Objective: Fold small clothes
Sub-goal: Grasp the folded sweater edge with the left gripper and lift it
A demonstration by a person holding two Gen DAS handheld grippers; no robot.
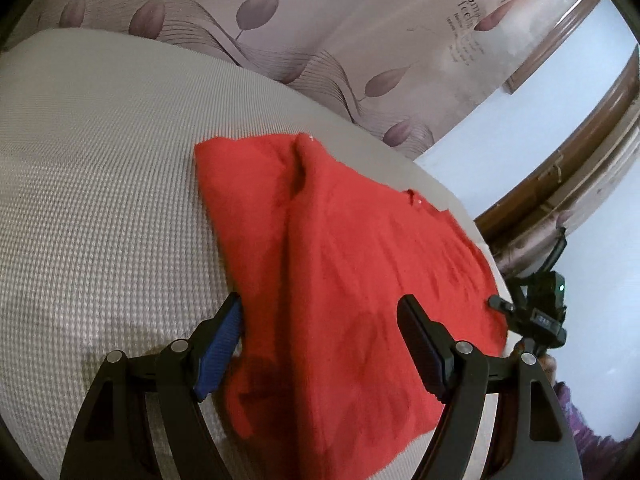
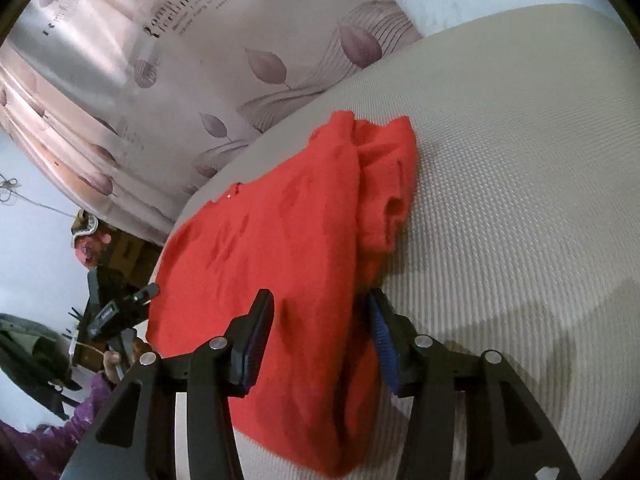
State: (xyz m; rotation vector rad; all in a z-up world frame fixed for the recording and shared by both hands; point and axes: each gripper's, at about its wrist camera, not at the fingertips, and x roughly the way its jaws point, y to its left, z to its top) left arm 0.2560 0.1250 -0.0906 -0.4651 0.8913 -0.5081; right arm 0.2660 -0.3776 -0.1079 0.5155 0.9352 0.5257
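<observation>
A red knitted garment lies on a beige textured surface; one side is folded over along a ridge. My left gripper is open, its jaws straddling the garment's near edge, one blue pad at the cloth's left side. In the right wrist view the same garment lies with a bunched sleeve at its far right. My right gripper is open, jaws either side of the folded edge. Each gripper shows in the other's view: the right one, the left one.
The beige surface ends at a rounded edge near a leaf-patterned curtain. A brown wooden frame stands at the right. A purple sleeve and dark items sit beyond the edge at the left.
</observation>
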